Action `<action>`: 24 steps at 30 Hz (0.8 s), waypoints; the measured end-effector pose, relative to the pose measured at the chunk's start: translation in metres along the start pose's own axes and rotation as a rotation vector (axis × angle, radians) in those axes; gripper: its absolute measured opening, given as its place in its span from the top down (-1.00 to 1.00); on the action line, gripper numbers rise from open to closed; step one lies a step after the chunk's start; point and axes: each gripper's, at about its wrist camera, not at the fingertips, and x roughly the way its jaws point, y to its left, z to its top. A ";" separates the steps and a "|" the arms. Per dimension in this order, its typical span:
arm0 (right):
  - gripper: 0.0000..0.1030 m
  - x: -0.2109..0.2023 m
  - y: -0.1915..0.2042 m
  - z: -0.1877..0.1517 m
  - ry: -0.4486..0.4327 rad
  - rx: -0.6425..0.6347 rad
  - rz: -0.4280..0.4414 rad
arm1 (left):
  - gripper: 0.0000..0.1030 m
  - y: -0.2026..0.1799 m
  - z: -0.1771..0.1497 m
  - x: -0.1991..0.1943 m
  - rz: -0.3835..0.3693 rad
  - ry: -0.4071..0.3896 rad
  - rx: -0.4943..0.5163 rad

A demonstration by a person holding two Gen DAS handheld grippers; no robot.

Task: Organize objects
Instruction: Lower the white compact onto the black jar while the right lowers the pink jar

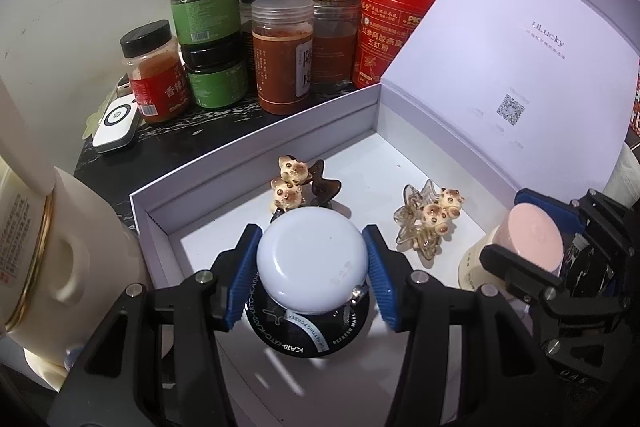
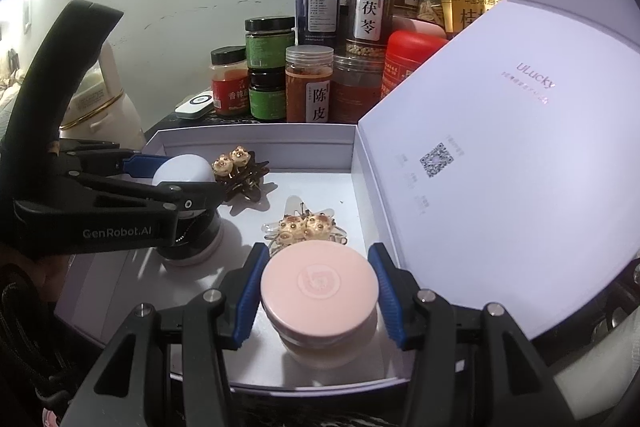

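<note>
Two jars in hand, one per gripper, both inside the open white box. Left gripper clenched on white-lidded black jar, pads against the lid rim on both sides; jar base apparently resting on the box floor, near the left front corner. Right gripper clamped likewise on pink-lidded jar, low at the front right of the box, beside the raised box lid; contact with the floor likely, not certain. Both jars upright, axes vertical, directly between their own fingers, so nothing left to reach for. Dark hair clip just behind the black jar, possibly touching; clear hair clip just behind the pink jar. Food jars well apart on the shelf beyond. Judgement: placement stage, release pending. Next move best straight up and back toward the holder; any forward drift risks nudging the clips.
</note>
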 end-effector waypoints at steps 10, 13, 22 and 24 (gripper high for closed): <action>-0.02 0.002 0.003 -0.002 -0.011 -0.016 -0.006 | 0.03 0.002 0.001 0.001 -0.004 -0.011 -0.006; -0.02 0.002 0.004 -0.003 -0.010 -0.018 -0.009 | 0.03 0.004 0.001 0.002 -0.003 -0.003 -0.014; -0.01 0.001 0.006 -0.006 0.006 -0.022 -0.013 | 0.03 0.004 -0.001 0.010 0.026 0.035 0.014; -0.01 0.000 0.006 -0.007 0.007 -0.022 -0.019 | 0.03 0.003 -0.001 0.010 0.028 0.035 0.017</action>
